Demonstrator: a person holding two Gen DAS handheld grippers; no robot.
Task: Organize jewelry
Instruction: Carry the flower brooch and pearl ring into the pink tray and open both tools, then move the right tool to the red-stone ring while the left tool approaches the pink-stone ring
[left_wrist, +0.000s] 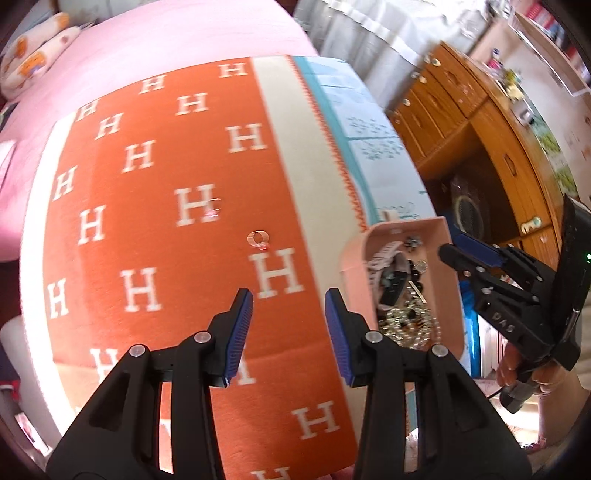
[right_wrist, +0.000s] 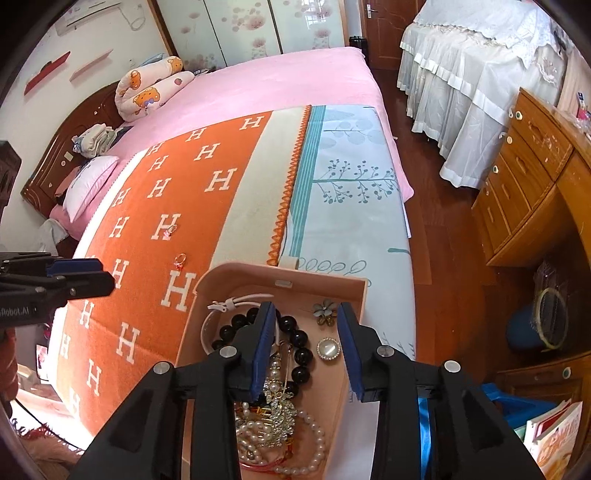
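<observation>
A pink jewelry box (right_wrist: 280, 284) sits open on the bed, right under the right tool (right_wrist: 306, 350), holding a black bead bracelet (right_wrist: 299, 343), pearl strands (right_wrist: 280, 435), a flower brooch (right_wrist: 325, 312) and a round pearl brooch (right_wrist: 328, 349). The right tool's jaws stand wide apart above these pieces, gripping nothing. Ahead of the left tool (left_wrist: 289, 332), a small ring (left_wrist: 258, 238) lies loose on the orange blanket (left_wrist: 155, 229); another ring (right_wrist: 170, 229) lies farther off. The left tool is also spread wide and empty, the box just to its right
</observation>
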